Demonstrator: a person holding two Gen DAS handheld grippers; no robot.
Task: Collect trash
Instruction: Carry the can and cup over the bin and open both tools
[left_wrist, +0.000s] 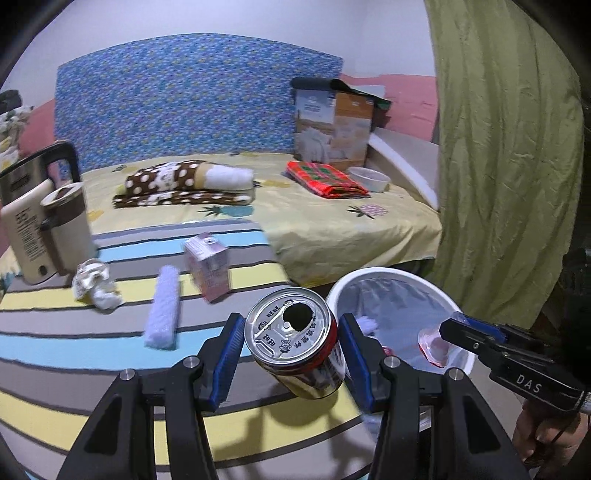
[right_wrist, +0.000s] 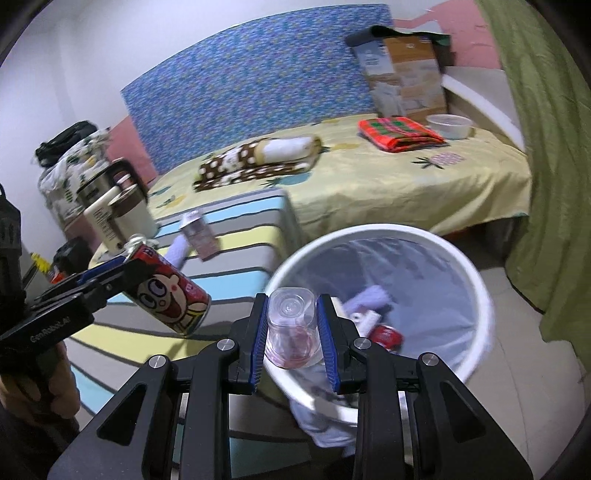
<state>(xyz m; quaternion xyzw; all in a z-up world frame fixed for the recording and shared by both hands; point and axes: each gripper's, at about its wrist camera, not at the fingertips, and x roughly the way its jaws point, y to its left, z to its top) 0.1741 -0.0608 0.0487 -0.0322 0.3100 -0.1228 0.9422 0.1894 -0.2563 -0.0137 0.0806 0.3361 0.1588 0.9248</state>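
Between the blue pads of the left tool (left_wrist: 291, 341) a can (left_wrist: 295, 350) is being gripped, tilted with its opened silver top turned toward the camera; in the right wrist view its red side with a cartoon face (right_wrist: 168, 295) is being shown. By the right tool (right_wrist: 291, 328) a clear cup (right_wrist: 290, 328) with a reddish residue is being clamped upside down, base toward the camera. Both are being held near a white bin (right_wrist: 476, 291), lined with a pale bag: the cup is being held over the near rim, while the can is being held just beside the bin, over the edge of the striped worktop (left_wrist: 74, 332). Inside the bin a red can and pale scraps are being seen. On the worktop a crumpled tissue (left_wrist: 94, 282), a white roll (left_wrist: 164, 306) and a small pink carton (left_wrist: 207, 264) are being left lying, well apart from both tools, with a kettle (left_wrist: 44, 210) at the far left. Behind it a bed (left_wrist: 332, 221) with folded cloths, a bowl and a box is being seen.
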